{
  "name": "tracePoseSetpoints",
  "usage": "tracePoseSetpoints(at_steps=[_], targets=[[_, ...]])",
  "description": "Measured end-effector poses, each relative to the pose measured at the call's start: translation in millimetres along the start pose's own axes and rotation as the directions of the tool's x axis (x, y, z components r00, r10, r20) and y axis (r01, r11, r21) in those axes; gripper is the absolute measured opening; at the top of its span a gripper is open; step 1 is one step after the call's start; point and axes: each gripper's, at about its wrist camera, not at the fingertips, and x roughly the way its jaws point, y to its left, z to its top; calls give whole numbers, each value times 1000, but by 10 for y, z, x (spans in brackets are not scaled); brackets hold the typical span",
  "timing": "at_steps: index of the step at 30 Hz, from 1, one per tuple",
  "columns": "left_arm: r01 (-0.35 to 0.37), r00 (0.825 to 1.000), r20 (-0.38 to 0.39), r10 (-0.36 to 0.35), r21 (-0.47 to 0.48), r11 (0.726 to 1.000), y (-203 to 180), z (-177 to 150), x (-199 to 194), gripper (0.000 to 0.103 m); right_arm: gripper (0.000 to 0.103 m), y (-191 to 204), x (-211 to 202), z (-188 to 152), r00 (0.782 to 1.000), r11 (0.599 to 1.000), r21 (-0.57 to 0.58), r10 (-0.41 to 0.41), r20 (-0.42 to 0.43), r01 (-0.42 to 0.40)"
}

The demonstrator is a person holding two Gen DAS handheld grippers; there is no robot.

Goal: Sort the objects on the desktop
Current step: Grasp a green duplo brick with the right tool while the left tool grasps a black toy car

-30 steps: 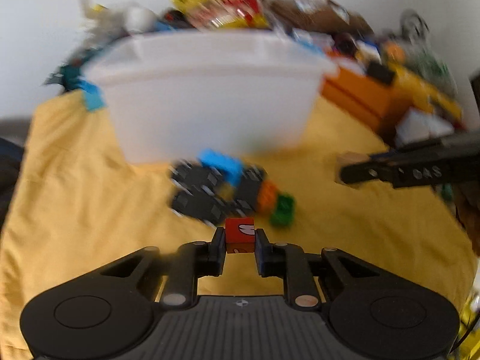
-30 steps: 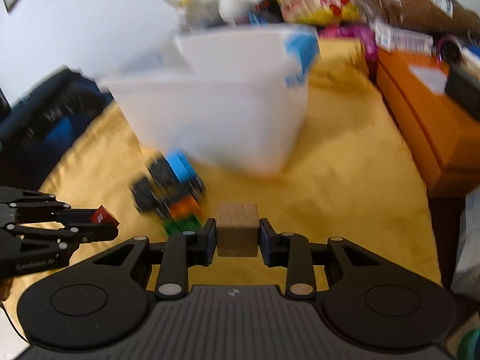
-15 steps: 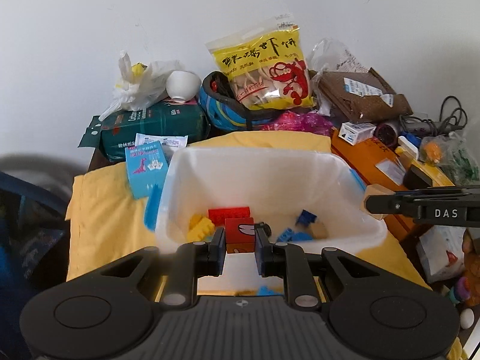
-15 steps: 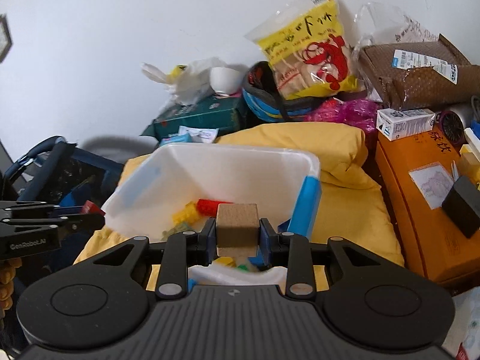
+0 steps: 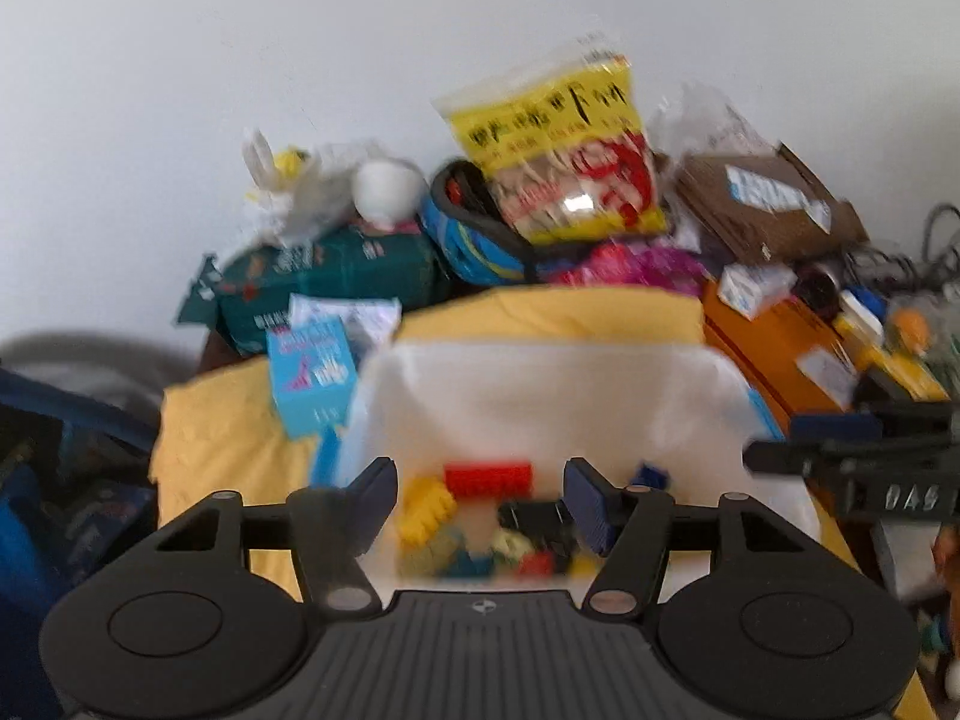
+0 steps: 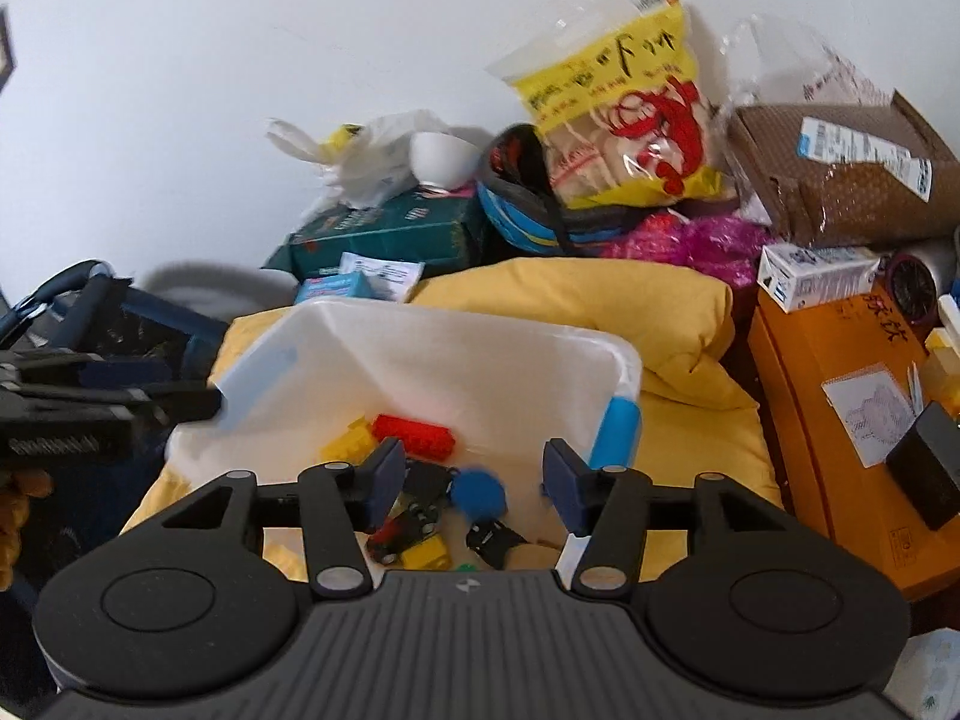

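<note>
"DAS" on right hand-held gripper

A plain white wall fills the upper half of both views, evenly lit, with soft shadows behind the clutter heaped along its foot. A yellow cloth covers the table, bunched into a thick fold at the far edge. At the table's right edge lies an orange box. Off the left edge stands dark blue furniture, too blurred to identify. A dark frame corner hangs on the wall, far left.
</note>
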Motion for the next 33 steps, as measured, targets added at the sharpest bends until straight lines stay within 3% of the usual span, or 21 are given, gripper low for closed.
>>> tracePoseSetpoints(at_steps=[3,6,12,15,20,23,29,33], targets=[[12,1000,-26,-11,38,999,-55,-376,-58,65,55,85,-225,-247,998,998,-29,56,39,-55],[35,997,-75,-31,51,998,-106,-844,-37,65,55,190,-304,-609,996,994,-70,91,17,-89],[52,973,-225,-44,29,998,-160,-1500,305,65,55,328,94,-1309,979,975,-186,86,-187,-121],[51,970,-235,-55,-24,998,-120,-1543,374,65,55,372,259,-1417,971,969,-211,84,-223,-132],[38,974,-224,-44,-30,999,-84,-1483,388,65,55,486,477,-1452,967,963,-232,82,-243,-140],[22,973,-230,-32,-45,999,-85,-1427,406,65,45,475,585,-1482,957,962,-220,96,-273,-159],[41,964,-259,-59,-74,996,-209,-1362,622,65,45,263,345,-1533,970,970,-204,87,-227,-135],[11,954,-297,-38,-91,996,-252,-1364,818,65,45,109,254,-1579,972,978,-182,56,-230,-100]])
